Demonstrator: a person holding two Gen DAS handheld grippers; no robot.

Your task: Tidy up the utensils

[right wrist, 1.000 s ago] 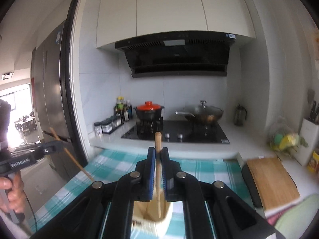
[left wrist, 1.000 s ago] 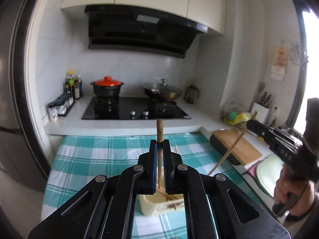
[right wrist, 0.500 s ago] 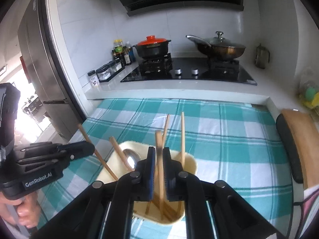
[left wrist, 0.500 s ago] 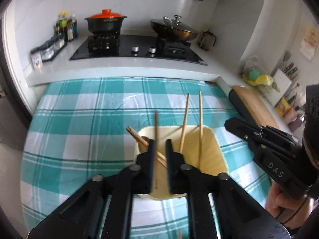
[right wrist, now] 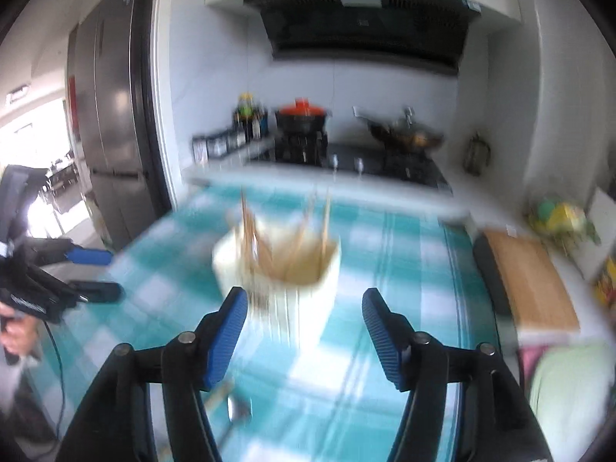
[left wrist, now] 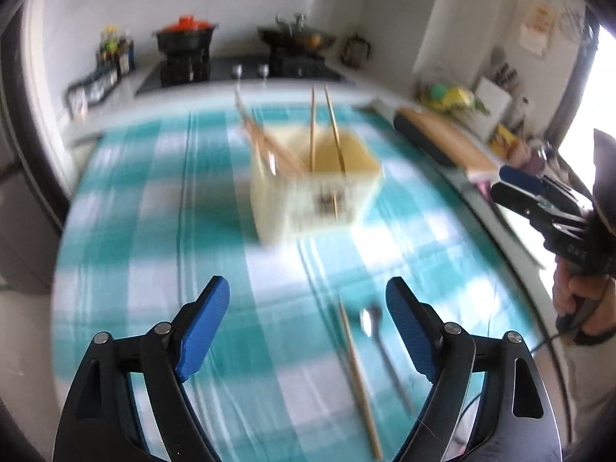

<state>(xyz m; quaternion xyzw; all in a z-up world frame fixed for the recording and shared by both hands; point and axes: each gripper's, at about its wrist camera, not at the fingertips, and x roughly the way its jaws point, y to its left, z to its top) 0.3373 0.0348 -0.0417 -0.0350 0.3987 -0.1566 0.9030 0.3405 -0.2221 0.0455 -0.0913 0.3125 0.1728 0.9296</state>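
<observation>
A cream utensil holder (left wrist: 315,188) stands on the teal checked tablecloth (left wrist: 154,200) with several wooden chopsticks (left wrist: 312,127) leaning in it. Nearer me, one loose chopstick (left wrist: 356,369) and a metal spoon (left wrist: 381,342) lie on the cloth. My left gripper (left wrist: 308,304) hangs low over the cloth in front of the holder, its jaws opening wide with nothing between them. In the right wrist view the holder (right wrist: 277,269) sits just beyond my right gripper (right wrist: 302,312), whose jaws are also opening and hold nothing. Both views are blurred by motion.
A stove with an orange-lidded pot (left wrist: 184,34) and a wok (left wrist: 296,38) lines the counter behind the table. A wooden cutting board (right wrist: 531,281) lies to the right, and a tall fridge (right wrist: 104,123) stands to the left. A hand (left wrist: 569,292) holds the right gripper's handle.
Both grippers were shut on a chopstick above the holder. They let the chopsticks into the holder, opened, and dropped back toward the near side of the table.
</observation>
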